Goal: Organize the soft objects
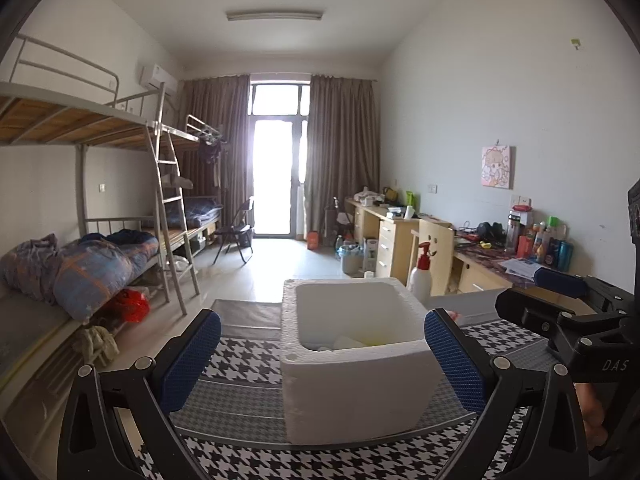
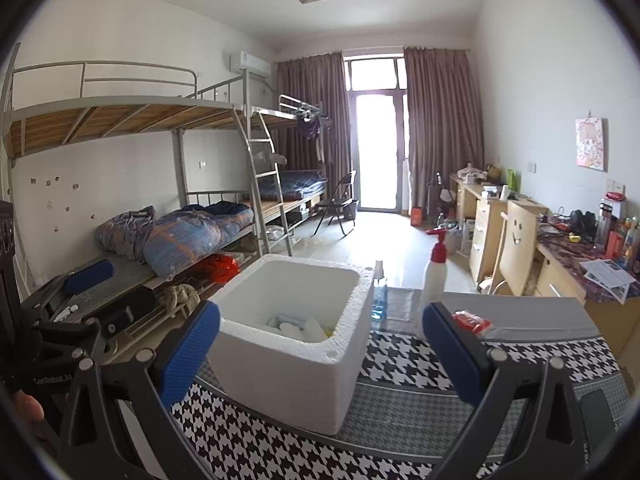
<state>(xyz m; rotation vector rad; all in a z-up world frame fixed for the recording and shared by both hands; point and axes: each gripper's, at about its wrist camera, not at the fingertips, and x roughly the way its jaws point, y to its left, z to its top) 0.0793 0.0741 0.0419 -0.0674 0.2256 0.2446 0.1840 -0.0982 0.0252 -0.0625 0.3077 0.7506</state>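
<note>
Both jaws apart, empty; white foam box (image 1: 356, 356) straight ahead between them; spray bottle (image 2: 434, 276) and red packet (image 2: 472, 322) beyond, rightward.

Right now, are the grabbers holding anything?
No. The left gripper and right gripper are both open and empty, with the foam box sitting untouched ahead.

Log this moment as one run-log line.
left tool: open, empty | right tool: open, empty | foam box: on houndstooth cloth, items inside | red packet: outside box
</note>
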